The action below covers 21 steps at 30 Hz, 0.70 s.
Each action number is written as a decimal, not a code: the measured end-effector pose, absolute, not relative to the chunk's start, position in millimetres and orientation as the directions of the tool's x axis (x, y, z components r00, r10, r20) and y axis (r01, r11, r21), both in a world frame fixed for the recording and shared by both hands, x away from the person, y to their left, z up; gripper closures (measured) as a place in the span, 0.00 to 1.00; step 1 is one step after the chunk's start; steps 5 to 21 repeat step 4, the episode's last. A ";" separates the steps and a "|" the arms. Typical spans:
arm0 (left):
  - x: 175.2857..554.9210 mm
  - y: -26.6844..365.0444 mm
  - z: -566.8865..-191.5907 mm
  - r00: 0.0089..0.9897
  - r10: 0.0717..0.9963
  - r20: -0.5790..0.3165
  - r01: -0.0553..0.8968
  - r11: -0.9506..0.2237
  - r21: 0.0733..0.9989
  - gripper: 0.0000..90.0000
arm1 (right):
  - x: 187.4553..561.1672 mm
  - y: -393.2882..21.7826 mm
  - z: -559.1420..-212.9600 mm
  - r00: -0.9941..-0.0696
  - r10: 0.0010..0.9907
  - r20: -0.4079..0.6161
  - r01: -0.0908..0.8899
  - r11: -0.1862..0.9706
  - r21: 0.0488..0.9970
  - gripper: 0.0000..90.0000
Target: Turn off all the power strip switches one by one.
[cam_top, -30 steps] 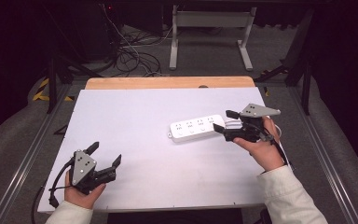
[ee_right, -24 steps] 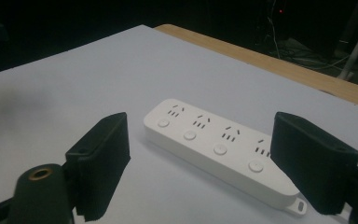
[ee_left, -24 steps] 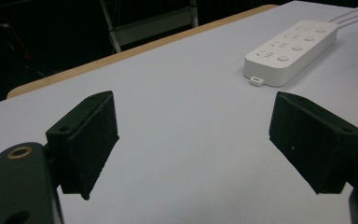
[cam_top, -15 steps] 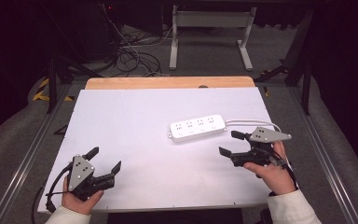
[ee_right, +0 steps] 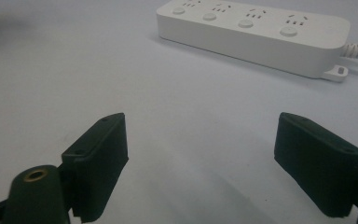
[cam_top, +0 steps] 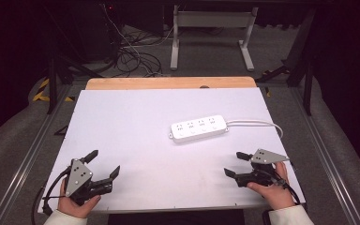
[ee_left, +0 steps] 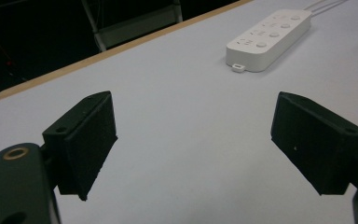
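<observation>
White tabletop (cam_top: 140, 126) spreads under both my tools, with a strip of bare wood (cam_top: 168, 83) along its far edge. At the near left corner my left gripper (cam_top: 104, 165) sits low over the surface, its jaws spread wide with nothing between them; in the left gripper view the two black pads (ee_left: 91, 140) frame only plain table. Past them, up toward the far right of that view, lies the white power strip (ee_left: 268, 39).

From the high view the power strip (cam_top: 199, 128) rests flat near the middle of the table, a little right of centre, its cord (cam_top: 258, 123) curling off toward the right edge. It is well apart from both my hands.

At the near right corner my right gripper (cam_top: 236, 164) is low by the table edge. Its jaws have just been opening and now stand released, nothing between them. In the right gripper view the power strip (ee_right: 256, 32) lies ahead, untouched.
</observation>
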<state>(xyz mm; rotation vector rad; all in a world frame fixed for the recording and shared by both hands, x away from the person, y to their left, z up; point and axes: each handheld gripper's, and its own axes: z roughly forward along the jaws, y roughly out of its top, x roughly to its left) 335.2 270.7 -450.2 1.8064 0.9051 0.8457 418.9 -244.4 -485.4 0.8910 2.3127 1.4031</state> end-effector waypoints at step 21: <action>336.2 274.2 -450.8 0.492 0.864 0.106 0.268 -0.266 0.926 0.16 | 420.0 -246.1 -483.4 -0.759 0.650 0.037 0.329 0.334 0.883 0.20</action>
